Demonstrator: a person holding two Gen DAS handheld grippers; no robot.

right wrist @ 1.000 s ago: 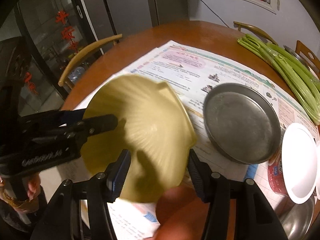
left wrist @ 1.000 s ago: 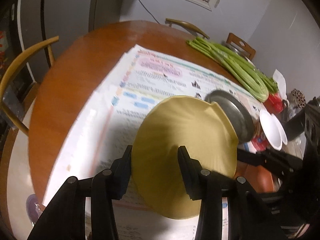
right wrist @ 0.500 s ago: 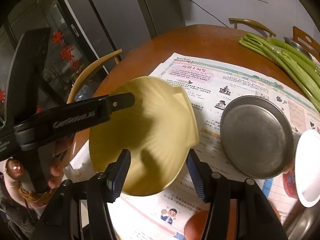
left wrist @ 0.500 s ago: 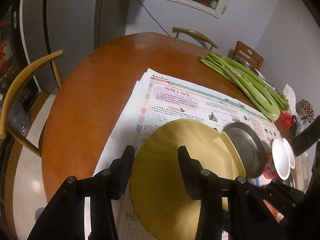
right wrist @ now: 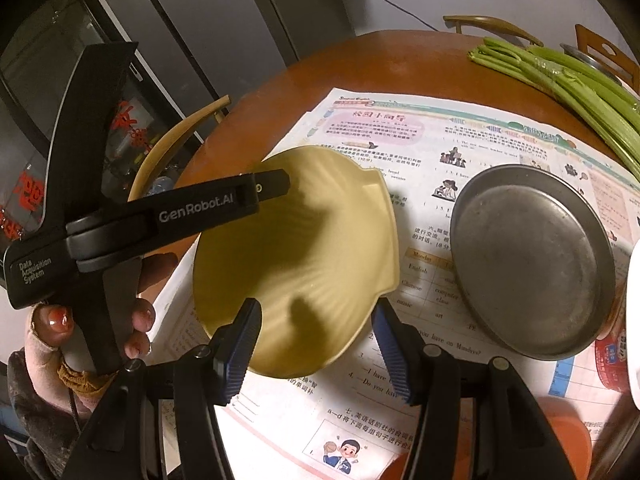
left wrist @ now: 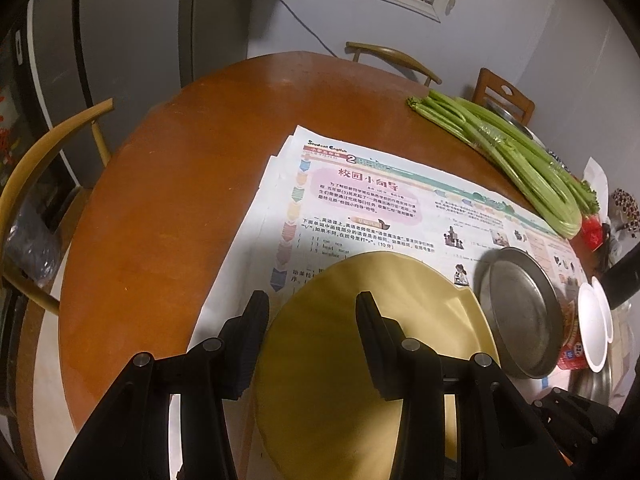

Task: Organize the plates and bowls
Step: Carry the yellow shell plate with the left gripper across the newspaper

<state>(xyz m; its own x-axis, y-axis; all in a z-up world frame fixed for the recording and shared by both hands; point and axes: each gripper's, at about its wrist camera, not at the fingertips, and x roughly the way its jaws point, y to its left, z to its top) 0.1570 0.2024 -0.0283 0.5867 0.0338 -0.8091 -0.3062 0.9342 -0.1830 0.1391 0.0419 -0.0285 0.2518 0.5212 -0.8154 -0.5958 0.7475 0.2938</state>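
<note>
1. Yellow shell-shaped plate is up off the surface, tilted, hanging over the newspaper just left of the metal pan.
2. Left tool looks clamped on the plate's rim: in its own view one finger sits in front of the yellow face and the other behind the edge, and the right wrist view shows that arm reaching over the rim. So narrow gap, plate pinched.
3. Right tool is at its tightest, blue pads either side of the plate's near edge. Can't tell from here whether they actually press on it.
4. Step in hand, my guess: carrying the plate to wherever it gets stacked. The metal pan and the white bowls off to the right seem like the natural pile.
5. Next move calls for levelling the plate, lining it up over the pan, lowering gently, then letting go. Tilted and held by the rim, it could slip or clank.
</note>
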